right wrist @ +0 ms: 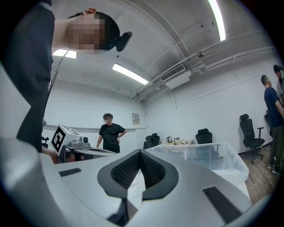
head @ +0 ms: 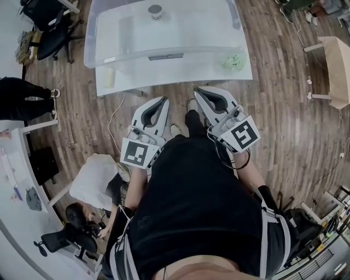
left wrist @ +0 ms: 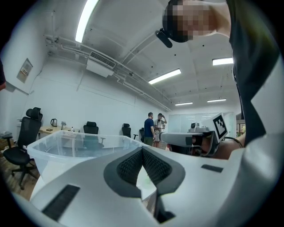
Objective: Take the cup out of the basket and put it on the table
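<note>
A small grey cup (head: 155,11) stands inside the clear plastic basket (head: 109,33) on the white table (head: 164,76), at the far end in the head view. Both grippers are held close to the person's body, short of the table's near edge and well away from the cup. My left gripper (head: 164,100) is shut with nothing in it, its tips meeting (left wrist: 142,150). My right gripper (head: 198,91) is shut and empty as well (right wrist: 140,153). The basket (left wrist: 75,148) shows ahead in both gripper views (right wrist: 208,155); the cup does not show in them.
A green object (head: 233,63) and a pale object (head: 109,77) lie on the table in front of the basket. A cable (head: 115,117) trails on the wooden floor. Office chairs (head: 52,30) stand at left, a wooden table (head: 334,63) at right. People stand nearby (right wrist: 108,133).
</note>
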